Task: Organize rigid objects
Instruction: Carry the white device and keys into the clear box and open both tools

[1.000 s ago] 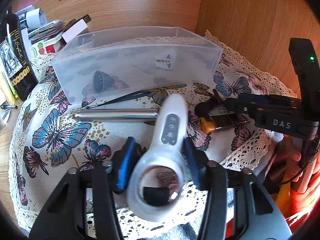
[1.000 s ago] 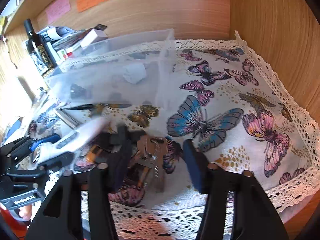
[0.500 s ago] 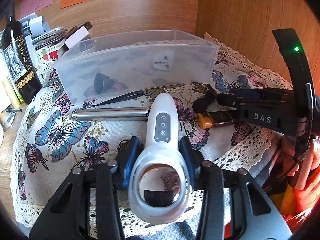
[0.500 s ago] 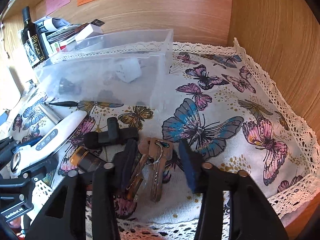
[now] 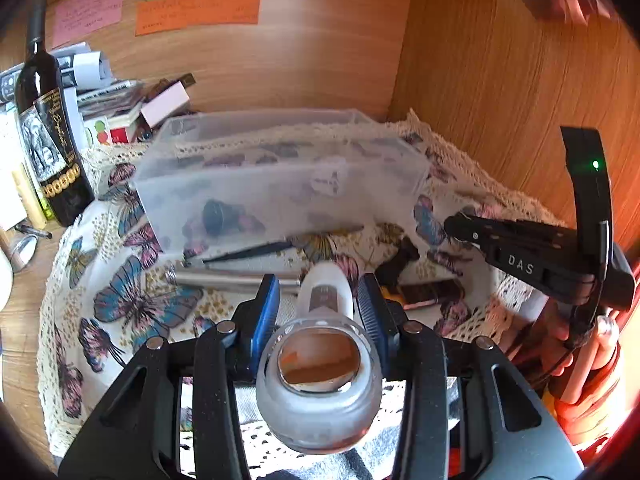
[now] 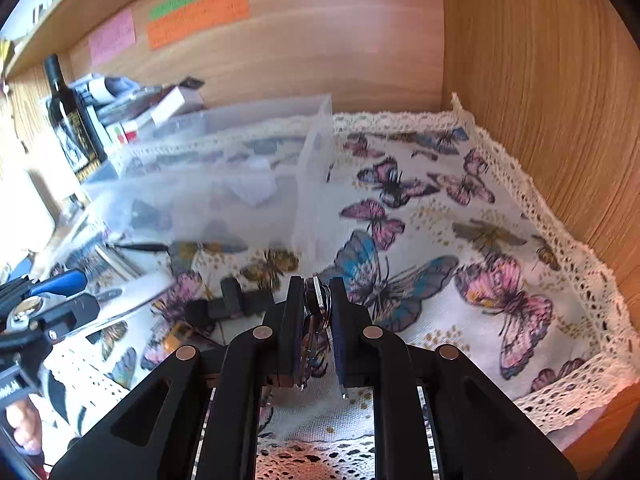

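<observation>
A butterfly-print cloth [image 6: 460,240] with a lace edge covers the corner of a wooden desk; on it stands a translucent plastic bin [image 5: 280,184], holding one small dark object [image 5: 216,216], with the remaining items lying on the cloth in front of it. Left gripper [image 5: 318,300]: closed on the white handheld magnifier [image 5: 320,368], which half a second ago lay flat on the cloth and is now tipped up, lens toward the camera, apparently clear of the surface. Right gripper [image 6: 316,300]: a second ago open around the key bunch [image 6: 318,312], now clamped on it and raised off the cloth. Both items are thus grasped and short of the bin, so transfer into it appears to be the next step. Black tweezers [image 5: 256,250], a metal rod [image 5: 232,278] and a small brown tube [image 5: 428,294] lie unsorted on the cloth.
</observation>
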Demonstrator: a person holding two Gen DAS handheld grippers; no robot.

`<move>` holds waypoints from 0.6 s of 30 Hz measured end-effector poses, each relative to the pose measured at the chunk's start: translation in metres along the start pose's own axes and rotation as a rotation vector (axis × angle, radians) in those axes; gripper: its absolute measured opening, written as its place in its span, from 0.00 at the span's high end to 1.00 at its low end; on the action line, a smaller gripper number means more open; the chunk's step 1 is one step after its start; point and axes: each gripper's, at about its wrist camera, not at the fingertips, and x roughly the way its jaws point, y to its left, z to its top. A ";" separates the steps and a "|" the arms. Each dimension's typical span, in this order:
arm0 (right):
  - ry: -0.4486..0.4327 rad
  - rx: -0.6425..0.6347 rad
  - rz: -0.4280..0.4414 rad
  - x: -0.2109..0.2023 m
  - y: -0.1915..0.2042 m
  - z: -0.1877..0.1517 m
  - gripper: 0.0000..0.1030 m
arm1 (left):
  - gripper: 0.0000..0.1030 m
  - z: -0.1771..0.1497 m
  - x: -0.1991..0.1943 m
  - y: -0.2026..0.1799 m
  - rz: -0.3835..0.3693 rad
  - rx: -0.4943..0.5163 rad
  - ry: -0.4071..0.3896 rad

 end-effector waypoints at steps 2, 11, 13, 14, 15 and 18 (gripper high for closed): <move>-0.025 0.007 -0.001 -0.006 -0.001 0.006 0.89 | 0.60 0.008 -0.006 0.001 0.007 0.005 -0.024; -0.126 -0.015 0.025 -0.026 0.007 0.032 0.89 | 0.60 0.039 -0.022 0.008 0.010 -0.001 -0.093; -0.147 -0.025 0.030 -0.029 0.010 0.037 0.89 | 0.60 0.045 -0.026 0.011 0.004 -0.006 -0.101; -0.158 -0.030 0.037 -0.030 0.011 0.041 0.89 | 0.60 0.048 -0.029 0.012 0.001 -0.006 -0.105; -0.166 -0.034 0.041 -0.031 0.012 0.043 0.89 | 0.60 0.051 -0.030 0.013 -0.003 -0.004 -0.106; -0.185 -0.050 0.046 -0.031 0.015 0.052 0.89 | 0.60 0.060 -0.037 0.017 -0.010 -0.009 -0.123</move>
